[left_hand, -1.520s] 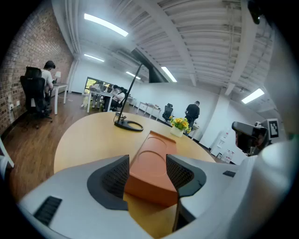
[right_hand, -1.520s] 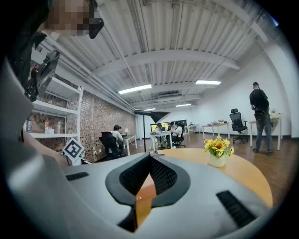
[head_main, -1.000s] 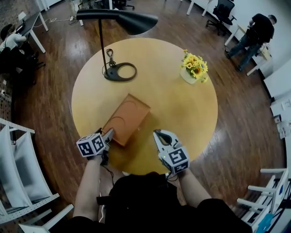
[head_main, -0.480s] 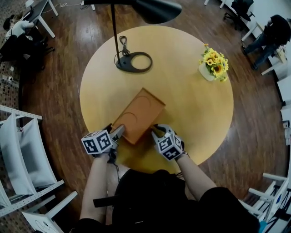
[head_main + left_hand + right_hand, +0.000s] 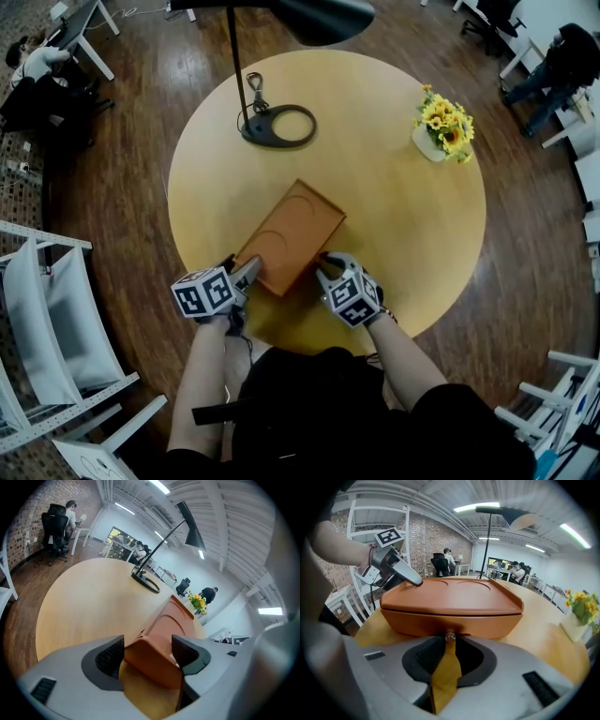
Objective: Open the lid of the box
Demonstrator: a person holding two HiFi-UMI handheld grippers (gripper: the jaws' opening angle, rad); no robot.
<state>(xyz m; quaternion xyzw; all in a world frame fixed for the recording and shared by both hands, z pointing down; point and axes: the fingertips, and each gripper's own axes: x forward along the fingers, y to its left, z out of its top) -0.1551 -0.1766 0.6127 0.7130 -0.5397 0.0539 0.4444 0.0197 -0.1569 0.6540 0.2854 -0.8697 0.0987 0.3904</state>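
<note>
At the near left of the round table [image 5: 403, 216], the left gripper [image 5: 247, 273] has its jaws set around the near-left corner of the box [image 5: 292, 234], both pads pressed against it, one jaw lying on the lid's edge. The brown box lies flat on the table, lid down, its long side running diagonally from near left to far right, between the two grippers. On its near-right long side a small metal catch [image 5: 450, 635] sits at mid-length; the right gripper [image 5: 324, 265] meets the box there, jaws drawn almost together, tips pinching that catch. Far behind stand a black lamp base [image 5: 278, 127] and, further right, a pot of yellow flowers [image 5: 444, 127].
</note>
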